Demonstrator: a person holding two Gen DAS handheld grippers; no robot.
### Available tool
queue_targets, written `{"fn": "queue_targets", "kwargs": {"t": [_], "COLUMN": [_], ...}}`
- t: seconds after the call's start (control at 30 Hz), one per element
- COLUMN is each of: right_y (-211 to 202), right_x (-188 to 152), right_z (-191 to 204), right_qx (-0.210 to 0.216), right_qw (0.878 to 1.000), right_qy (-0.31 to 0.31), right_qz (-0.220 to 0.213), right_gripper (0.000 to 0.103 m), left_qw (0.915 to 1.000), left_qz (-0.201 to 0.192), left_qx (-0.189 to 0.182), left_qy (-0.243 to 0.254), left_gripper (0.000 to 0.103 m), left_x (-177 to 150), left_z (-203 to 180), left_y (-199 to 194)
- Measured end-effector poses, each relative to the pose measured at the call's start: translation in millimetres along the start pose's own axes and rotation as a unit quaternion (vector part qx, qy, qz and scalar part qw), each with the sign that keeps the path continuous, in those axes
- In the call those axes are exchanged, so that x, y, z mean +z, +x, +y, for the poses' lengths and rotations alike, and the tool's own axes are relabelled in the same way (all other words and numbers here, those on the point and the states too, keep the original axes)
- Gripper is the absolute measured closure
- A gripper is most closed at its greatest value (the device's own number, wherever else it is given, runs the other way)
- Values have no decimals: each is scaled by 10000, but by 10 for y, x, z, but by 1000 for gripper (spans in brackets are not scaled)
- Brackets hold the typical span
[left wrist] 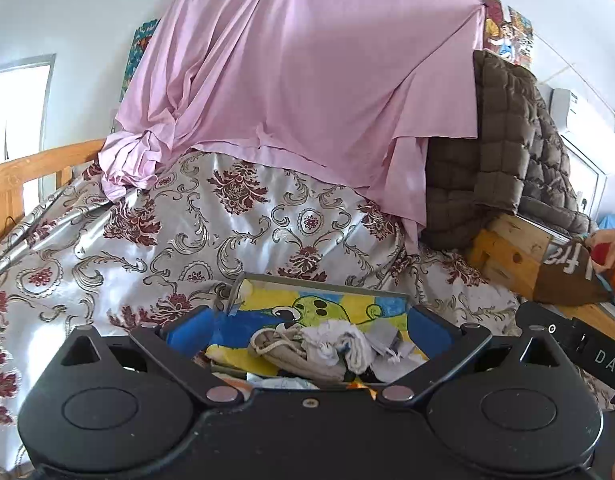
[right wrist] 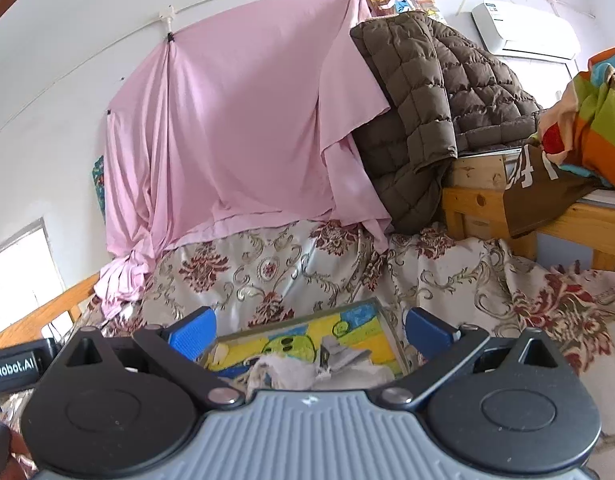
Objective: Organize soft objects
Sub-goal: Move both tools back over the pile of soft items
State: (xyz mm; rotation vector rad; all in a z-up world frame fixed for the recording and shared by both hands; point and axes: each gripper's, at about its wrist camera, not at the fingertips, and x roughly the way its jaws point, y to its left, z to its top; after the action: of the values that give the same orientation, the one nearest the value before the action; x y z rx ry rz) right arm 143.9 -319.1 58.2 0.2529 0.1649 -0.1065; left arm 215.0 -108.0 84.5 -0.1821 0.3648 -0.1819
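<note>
Satin floral bedspread [left wrist: 155, 240] covers the bed, with a pink sheet [left wrist: 299, 80] hung behind and a brown quilted jacket [right wrist: 419, 92] on a wooden frame [right wrist: 467, 200]. Near both grippers sits a painted tray [left wrist: 347, 304] holding a heap of small cloth pieces: a beige drawstring pouch [left wrist: 283, 350] and pale rags [right wrist: 291, 372]. Left gripper [left wrist: 305, 330] and right gripper [right wrist: 307, 330] both stand wide apart, holding nothing. These cloths look light, limp and easy to snag; pinching a bunched fold seems best. Tray rims [right wrist: 391, 332] crowd the sides, while the bedspread beyond offers open room.
</note>
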Motion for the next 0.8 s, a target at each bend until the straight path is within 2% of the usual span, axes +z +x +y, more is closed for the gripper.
{"fn": "queue_targets", "kwargs": {"t": [0.3, 0.8], "right_y": [-215, -481], "right_x": [-217, -862], "right_z": [96, 129], "right_qx": [-82, -223], "right_qw": [9995, 9903], "right_qy": [-177, -391], "right_qz": [239, 1316], "right_gripper": [0, 0], "left_qw": [9999, 9977], "left_qz": [128, 658], "left_qx": [40, 137], "left_qy": [-11, -115], "left_gripper": [1, 1], "left_x": [-226, -725], "left_z": [185, 487], "left_y": [-337, -535]}}
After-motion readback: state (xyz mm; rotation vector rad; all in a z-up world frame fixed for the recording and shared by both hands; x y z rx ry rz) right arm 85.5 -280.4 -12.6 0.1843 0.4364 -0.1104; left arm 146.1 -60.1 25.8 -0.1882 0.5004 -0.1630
